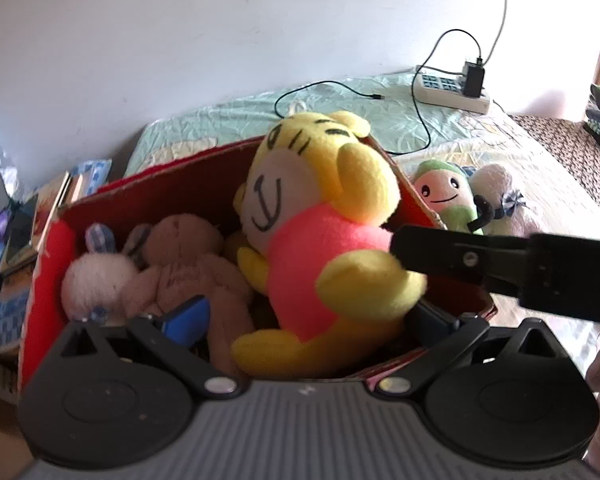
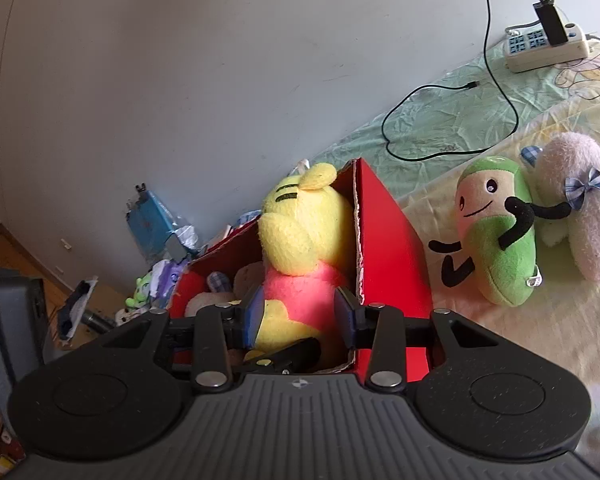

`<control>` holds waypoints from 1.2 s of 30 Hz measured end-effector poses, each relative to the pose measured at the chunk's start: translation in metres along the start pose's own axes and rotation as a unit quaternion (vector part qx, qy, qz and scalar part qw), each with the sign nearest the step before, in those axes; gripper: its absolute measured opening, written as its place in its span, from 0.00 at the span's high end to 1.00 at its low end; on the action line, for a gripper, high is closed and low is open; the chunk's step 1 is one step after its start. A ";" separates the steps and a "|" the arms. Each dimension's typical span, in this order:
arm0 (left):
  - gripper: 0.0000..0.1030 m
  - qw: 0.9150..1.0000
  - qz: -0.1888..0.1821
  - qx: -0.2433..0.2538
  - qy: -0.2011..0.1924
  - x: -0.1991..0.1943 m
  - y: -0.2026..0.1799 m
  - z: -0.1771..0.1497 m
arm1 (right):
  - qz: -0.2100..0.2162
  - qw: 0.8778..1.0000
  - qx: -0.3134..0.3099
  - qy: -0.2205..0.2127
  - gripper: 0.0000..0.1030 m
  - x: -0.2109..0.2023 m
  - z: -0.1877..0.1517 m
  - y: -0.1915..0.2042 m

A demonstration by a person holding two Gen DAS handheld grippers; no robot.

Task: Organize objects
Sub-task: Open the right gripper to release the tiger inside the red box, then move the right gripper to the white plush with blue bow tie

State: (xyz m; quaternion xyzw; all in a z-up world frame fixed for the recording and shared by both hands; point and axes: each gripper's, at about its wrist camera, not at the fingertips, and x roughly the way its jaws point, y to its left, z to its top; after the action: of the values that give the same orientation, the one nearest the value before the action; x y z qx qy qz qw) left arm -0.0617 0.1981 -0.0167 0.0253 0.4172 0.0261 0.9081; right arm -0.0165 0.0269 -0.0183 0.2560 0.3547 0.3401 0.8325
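the right tool (image 2: 300,312) pinches the tiger (image 2: 300,248) in the red box (image 2: 388,240); left tool (image 1: 300,320) spread. next: release, then fetch the green doll (image 2: 496,240) at 3 o'clock.

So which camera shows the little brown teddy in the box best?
The left wrist view. There the brown teddy lies in plain sight inside the red box, beside a white bunny and the yellow tiger. In the right wrist view the tiger and the fingers hide nearly all of it.
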 end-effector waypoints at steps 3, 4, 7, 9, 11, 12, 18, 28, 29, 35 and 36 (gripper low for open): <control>0.01 1.000 0.001 -0.022 0.008 0.000 0.002 0.000 | 0.019 1.000 0.007 0.001 0.59 -0.005 0.003 -0.006; 0.01 1.000 0.003 -0.027 0.010 0.000 0.002 0.000 | 0.024 1.000 0.008 0.000 0.59 -0.008 0.004 -0.008; 0.01 0.999 0.015 -0.035 0.016 -0.003 -0.001 0.001 | 0.039 0.999 0.009 -0.005 0.59 -0.016 0.010 -0.016; 0.01 0.999 0.027 -0.032 0.016 -0.007 -0.004 0.002 | 0.046 0.999 0.013 -0.009 0.59 -0.023 0.015 -0.022; 0.01 0.998 0.043 -0.032 0.012 -0.013 -0.008 0.004 | 0.049 0.999 0.016 -0.011 0.59 -0.030 0.020 -0.030; 0.01 0.998 0.053 -0.031 0.008 -0.017 -0.010 0.005 | 0.048 0.999 0.017 -0.013 0.59 -0.034 0.023 -0.035; 0.01 0.995 0.092 -0.034 -0.033 -0.042 -0.028 0.022 | 0.025 0.999 0.035 -0.015 0.59 -0.051 0.039 -0.073; 0.01 0.996 0.055 -0.054 -0.050 -0.044 -0.082 0.045 | -0.015 0.998 0.067 -0.002 0.58 -0.070 0.054 -0.136; 0.01 0.996 0.051 -0.055 -0.044 -0.039 -0.088 0.045 | -0.019 0.997 0.071 0.000 0.58 -0.073 0.054 -0.142; 0.01 0.999 0.028 -0.044 -0.014 -0.013 -0.129 0.040 | -0.040 0.995 0.092 0.011 0.58 -0.079 0.057 -0.177; 0.01 0.999 0.020 -0.042 -0.012 -0.008 -0.135 0.040 | -0.044 0.994 0.096 0.012 0.54 -0.078 0.058 -0.183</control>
State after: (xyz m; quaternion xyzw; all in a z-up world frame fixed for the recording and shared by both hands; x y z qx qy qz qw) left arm -0.0329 0.0618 0.0063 -0.0038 0.4045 0.0616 0.9124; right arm 0.0580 -0.1591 -0.0720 0.3149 0.4071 0.2703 0.8137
